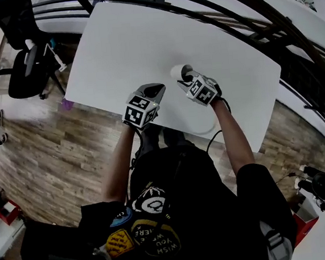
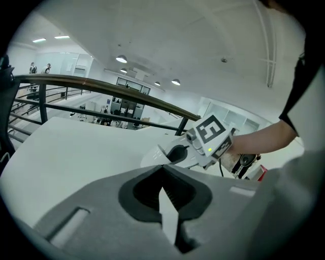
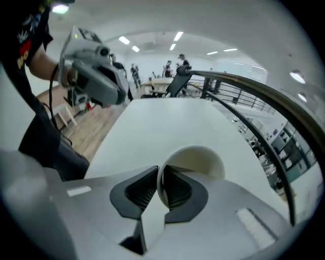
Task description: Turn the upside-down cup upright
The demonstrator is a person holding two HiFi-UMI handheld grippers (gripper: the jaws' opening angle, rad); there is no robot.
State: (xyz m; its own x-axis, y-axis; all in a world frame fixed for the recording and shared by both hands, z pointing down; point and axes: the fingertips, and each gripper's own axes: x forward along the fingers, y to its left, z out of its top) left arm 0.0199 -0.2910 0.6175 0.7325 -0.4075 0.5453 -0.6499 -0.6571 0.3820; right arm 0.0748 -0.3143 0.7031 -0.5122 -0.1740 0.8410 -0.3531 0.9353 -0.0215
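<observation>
A white cup (image 1: pixel 175 71) is near the middle of the white table (image 1: pixel 136 37), its open mouth (image 3: pixel 197 160) facing away from the right gripper view. My right gripper (image 1: pixel 186 77) is shut on the cup's rim wall, one pad (image 3: pixel 179 189) inside the cup and the other outside. My left gripper (image 1: pixel 157 89) hovers just left of the cup, shut with nothing between its fingers. The left gripper view shows those jaws closed together (image 2: pixel 163 173), with the right gripper (image 2: pixel 203 141) and part of the cup (image 2: pixel 152 155) beyond them.
The table's near edge (image 1: pixel 168 129) runs just below both grippers. A black office chair (image 1: pixel 25 71) stands on the wooden floor to the left. A dark railing (image 1: pixel 243 16) curves behind the table, and a cable (image 1: pixel 212 142) hangs from the right hand.
</observation>
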